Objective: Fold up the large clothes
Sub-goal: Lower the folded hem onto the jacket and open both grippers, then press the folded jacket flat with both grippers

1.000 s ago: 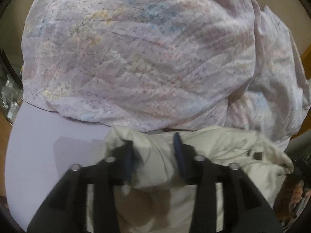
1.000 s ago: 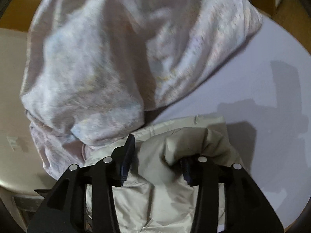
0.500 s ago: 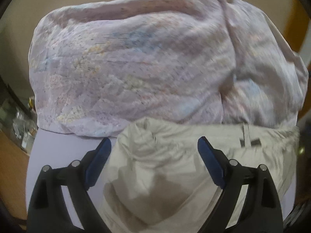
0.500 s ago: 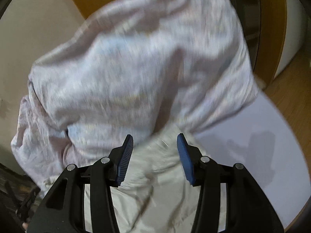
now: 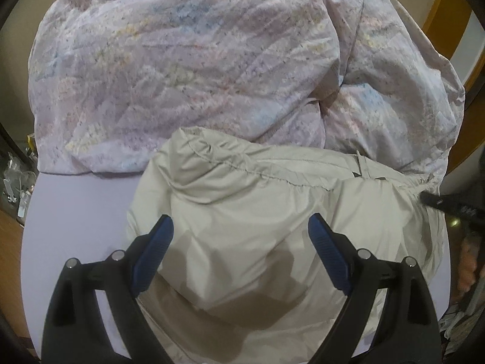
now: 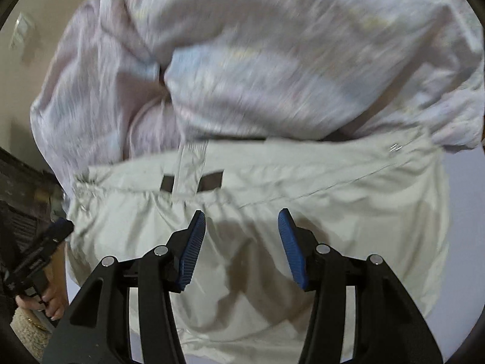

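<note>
Both grippers are now standing empty over the beige jacket [image 5: 272,212]. A second ago each was pinching a bunched fold of it; half a second ago the left had already let go while the right's jaws were still narrow. Now the left gripper [image 5: 241,227] is gaping wide, blue pads well apart with nothing between them, and the right gripper [image 6: 242,221] is likewise parted, holding nothing. The fabric is lying slack and flatter where it had been puckered.

Judgement: a fold has just been laid down and released — the jacket is resting doubled on the pale lavender table [image 5: 75,206], a seam line running across its upper edge. The next grasp is probably being lined up; how many folds remain I cannot tell.

Surroundings: a large quilted, pastel-printed comforter [image 5: 182,60] is heaped at the far side of the table, its lower edge touching and slightly overhanging the jacket's far edge. That bulk is crowding the workspace — any fold pushed away from the person is likely running into it. In the right wrist view, which is motion-blurred, the left gripper's body is showing at the lower left with the person's fingers [image 6: 51,303] wrapped on its handle.
</note>
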The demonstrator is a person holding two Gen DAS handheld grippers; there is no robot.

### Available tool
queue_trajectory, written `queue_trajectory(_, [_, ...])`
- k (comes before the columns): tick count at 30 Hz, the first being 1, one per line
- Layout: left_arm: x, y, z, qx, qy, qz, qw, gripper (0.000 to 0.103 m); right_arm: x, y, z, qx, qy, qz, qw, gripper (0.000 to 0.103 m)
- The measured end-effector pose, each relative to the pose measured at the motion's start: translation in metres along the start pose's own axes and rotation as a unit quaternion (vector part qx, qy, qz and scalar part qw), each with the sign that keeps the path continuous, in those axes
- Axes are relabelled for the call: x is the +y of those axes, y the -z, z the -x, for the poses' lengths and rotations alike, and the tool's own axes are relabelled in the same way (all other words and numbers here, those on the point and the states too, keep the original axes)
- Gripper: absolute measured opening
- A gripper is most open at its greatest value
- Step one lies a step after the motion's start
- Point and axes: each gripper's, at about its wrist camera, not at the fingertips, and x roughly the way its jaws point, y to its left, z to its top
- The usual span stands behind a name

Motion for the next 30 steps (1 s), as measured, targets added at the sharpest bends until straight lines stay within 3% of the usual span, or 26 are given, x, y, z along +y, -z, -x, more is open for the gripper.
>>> queue_trajectory(4, [0.001, 0.001, -0.001, 0.003, 0.004, 0.004, 1.0, 0.09, 0.005, 0.007, -0.014, 0.014, 0.02, 0.004, 1.0, 0.052])
queue_trajectory(10, [0.001, -0.002, -0.004, 0.004, 0.006, 0.0, 1.0, 0.09, 0.0, 0.008, -0.019, 0.012, 0.013, -0.019, 1.0, 0.049])
queue_trajectory(12, [0.001, -0.002, -0.004, 0.005, 0.007, 0.001, 1.0, 0.09, -0.002, 0.008, -0.021, 0.013, 0.011, -0.022, 1.0, 0.04])
queue_trajectory(14, [0.0, -0.004, -0.006, 0.006, 0.008, 0.002, 0.9999, 0.09, -0.003, 0.008, -0.024, 0.016, 0.007, -0.024, 1.0, 0.022])
queue_trajectory(18, [-0.003, -0.006, -0.008, 0.008, 0.009, -0.004, 0.9999, 0.09, 0.0, 0.008, -0.024, 0.009, 0.009, -0.016, 1.0, 0.005])
queue_trajectory(30, [-0.013, -0.008, -0.007, -0.002, 0.007, -0.031, 0.9995, 0.09, 0.021, -0.044, -0.003, -0.056, 0.074, -0.014, 0.996, 0.002])
